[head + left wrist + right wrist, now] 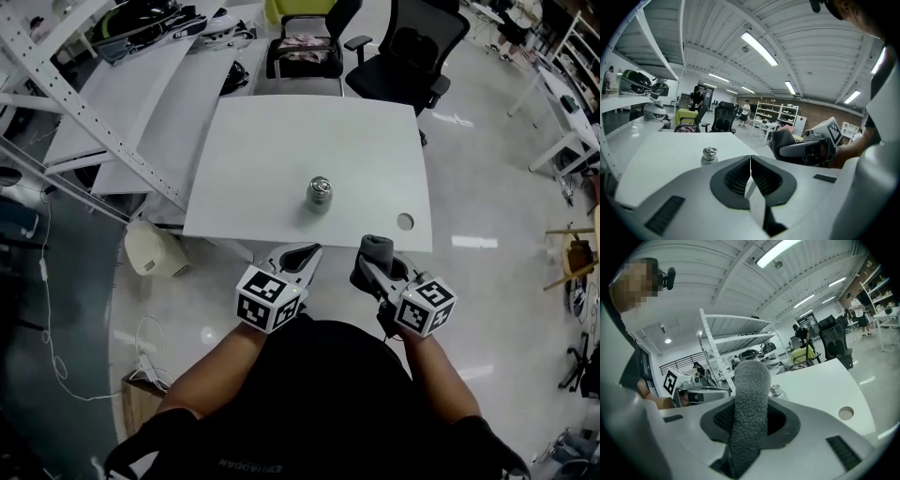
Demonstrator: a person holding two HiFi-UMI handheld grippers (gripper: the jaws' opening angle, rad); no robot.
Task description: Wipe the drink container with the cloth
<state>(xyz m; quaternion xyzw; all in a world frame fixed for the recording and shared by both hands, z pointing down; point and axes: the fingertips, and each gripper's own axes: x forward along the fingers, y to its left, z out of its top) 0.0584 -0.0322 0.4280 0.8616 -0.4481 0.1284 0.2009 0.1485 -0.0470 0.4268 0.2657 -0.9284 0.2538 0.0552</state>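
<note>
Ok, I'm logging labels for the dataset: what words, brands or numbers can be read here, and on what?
Nothing reads clearly.
Print on the person's dark top: upside down, too blurred to read.
Drink container: no label visible.
Marker cubes: square patterns only, no letters.

In the right gripper view the fuzzy grey cloth (749, 413) hides most of the small silver metal drink container (776, 390), only its cap shows.

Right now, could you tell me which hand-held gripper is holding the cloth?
The right hand-held gripper: grey cloth clamped in it; the left hand-held gripper is shut, empty.
</note>
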